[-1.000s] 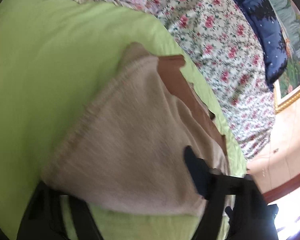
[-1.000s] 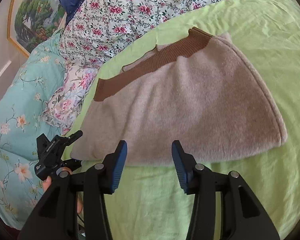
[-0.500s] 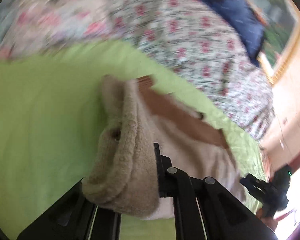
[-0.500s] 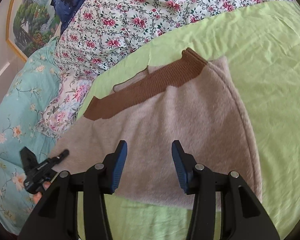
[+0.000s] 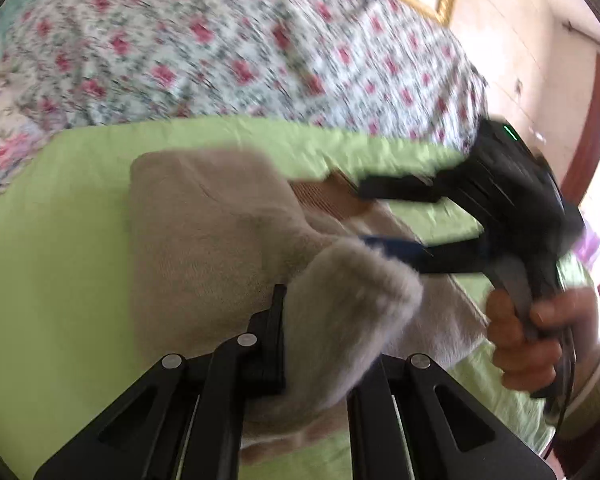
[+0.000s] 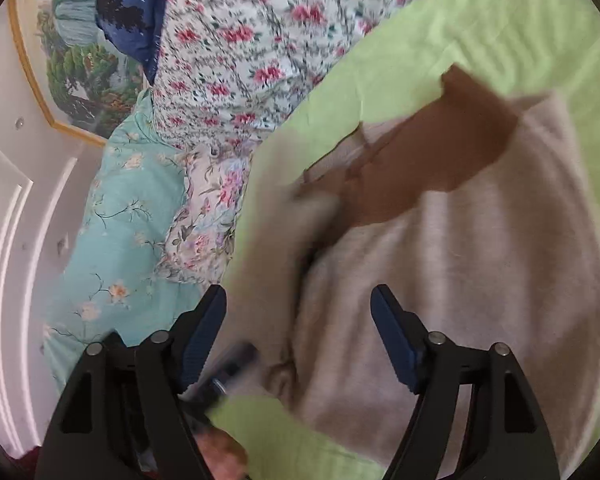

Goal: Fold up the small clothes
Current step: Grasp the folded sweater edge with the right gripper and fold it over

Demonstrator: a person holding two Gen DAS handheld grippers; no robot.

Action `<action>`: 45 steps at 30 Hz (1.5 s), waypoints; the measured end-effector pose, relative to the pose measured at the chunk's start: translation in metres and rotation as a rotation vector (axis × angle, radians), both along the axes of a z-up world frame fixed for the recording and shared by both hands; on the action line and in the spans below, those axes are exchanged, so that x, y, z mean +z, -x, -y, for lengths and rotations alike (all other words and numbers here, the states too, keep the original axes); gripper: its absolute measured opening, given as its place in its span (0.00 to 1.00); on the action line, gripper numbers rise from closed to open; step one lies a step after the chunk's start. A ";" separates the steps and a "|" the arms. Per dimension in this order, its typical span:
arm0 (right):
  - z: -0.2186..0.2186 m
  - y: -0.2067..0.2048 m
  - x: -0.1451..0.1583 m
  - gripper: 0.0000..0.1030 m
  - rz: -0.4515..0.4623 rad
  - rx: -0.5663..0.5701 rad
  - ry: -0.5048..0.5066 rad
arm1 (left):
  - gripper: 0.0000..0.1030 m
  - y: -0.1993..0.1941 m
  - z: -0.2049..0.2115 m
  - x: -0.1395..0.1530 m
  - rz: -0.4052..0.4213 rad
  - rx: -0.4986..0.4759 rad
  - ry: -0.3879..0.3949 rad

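- The fuzzy beige knitted sweater point(image 6: 480, 280) with its brown ribbed collar point(image 6: 428, 160) lies on the lime-green bedsheet point(image 5: 52, 280), collar end towards the pink-flowered white quilt point(image 5: 228, 48).
- No writing shows on it.
- My left gripper point(image 5: 320, 344) is clamped on a lifted fold of the sweater.
- My right gripper point(image 6: 298, 328) hovers above the sweater, jaws spread.
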State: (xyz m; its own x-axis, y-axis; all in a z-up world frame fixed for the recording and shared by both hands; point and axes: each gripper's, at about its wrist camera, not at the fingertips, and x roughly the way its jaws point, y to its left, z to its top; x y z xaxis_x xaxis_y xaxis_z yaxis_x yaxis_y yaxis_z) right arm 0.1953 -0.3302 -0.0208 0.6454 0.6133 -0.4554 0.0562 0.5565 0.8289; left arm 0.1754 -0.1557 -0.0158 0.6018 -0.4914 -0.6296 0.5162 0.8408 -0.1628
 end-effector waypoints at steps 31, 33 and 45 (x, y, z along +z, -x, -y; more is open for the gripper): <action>0.094 -0.003 -0.006 0.18 -0.073 -0.086 0.418 | 0.09 -0.008 0.157 -0.032 -0.144 -0.192 -0.008; 0.094 -0.005 -0.013 0.22 -0.082 -0.077 0.426 | 0.11 -0.010 0.157 -0.041 -0.162 -0.188 -0.025; 0.093 0.034 -0.001 0.61 -0.093 -0.176 0.504 | 0.74 0.035 0.099 -0.010 -0.181 -0.250 0.023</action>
State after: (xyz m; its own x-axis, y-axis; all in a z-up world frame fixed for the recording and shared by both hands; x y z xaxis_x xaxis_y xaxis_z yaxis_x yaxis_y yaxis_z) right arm 0.1615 -0.4235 -0.0219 0.6618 0.1905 -0.7251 0.2449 0.8592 0.4492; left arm 0.1407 -0.2551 -0.0259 0.3392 -0.6258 -0.7024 0.6677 0.6861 -0.2889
